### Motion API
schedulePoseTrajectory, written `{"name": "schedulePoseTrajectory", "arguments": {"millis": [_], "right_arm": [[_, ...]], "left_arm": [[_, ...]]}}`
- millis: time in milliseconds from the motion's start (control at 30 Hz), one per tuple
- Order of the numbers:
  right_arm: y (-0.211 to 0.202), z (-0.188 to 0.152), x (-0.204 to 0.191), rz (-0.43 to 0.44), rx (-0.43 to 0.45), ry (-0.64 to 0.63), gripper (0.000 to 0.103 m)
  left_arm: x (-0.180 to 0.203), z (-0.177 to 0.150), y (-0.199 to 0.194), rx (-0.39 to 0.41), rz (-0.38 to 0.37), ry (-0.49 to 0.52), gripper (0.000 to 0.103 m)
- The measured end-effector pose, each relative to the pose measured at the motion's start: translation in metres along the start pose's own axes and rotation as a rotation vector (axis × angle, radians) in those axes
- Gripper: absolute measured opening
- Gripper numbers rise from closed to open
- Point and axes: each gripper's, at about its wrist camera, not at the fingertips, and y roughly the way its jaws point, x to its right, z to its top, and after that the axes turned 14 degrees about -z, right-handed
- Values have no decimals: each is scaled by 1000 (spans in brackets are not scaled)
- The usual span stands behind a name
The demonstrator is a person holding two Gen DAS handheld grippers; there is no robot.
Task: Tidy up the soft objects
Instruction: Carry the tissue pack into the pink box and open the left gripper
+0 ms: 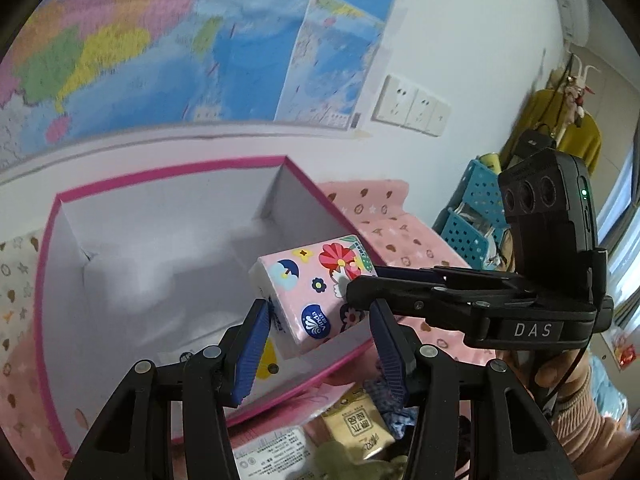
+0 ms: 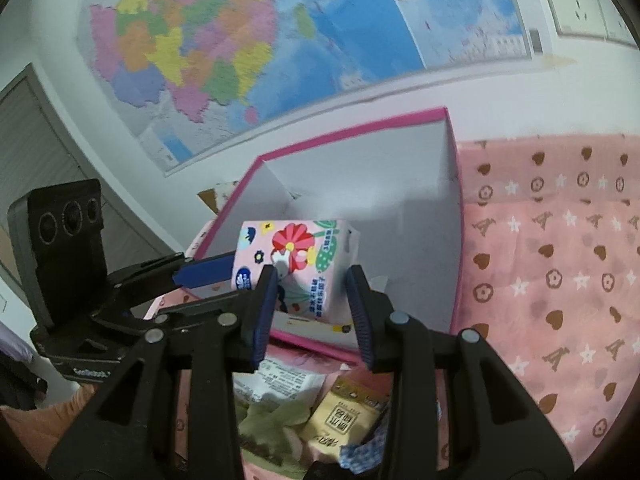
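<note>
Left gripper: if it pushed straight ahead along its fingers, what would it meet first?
The floral tissue pack already sits between the left gripper fingers, so that comes first. Beyond it lies the white inside of the pink-rimmed box, probably its floor or far wall; depth is hard to judge.

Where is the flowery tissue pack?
In both wrist views, the tissue pack hangs mid-frame between both grippers' fingers, above the pink-rimmed box.
</note>
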Motion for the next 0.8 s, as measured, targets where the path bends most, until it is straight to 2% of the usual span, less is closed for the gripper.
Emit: {"name": "schedulePoseTrajectory", "arguments": {"millis": [167, 333, 467, 633, 800], "right_arm": [[14, 1, 8, -32, -34, 38, 39], [14, 2, 10, -50, -22, 56, 40], [4, -1, 9, -58, 5, 45, 41], [-18, -15, 7, -41, 40, 20, 50], [-37, -34, 9, -20, 45, 10, 50]], "left_arm": [[-11, 2, 11, -14, 10, -40, 51], [-18, 3, 9, -4, 32, -72, 51], [-10, -2, -4, 21, 50, -40, 52], [4, -12, -23, 54, 30, -2, 55], [27, -24, -39, 74, -6, 51, 57]]}}
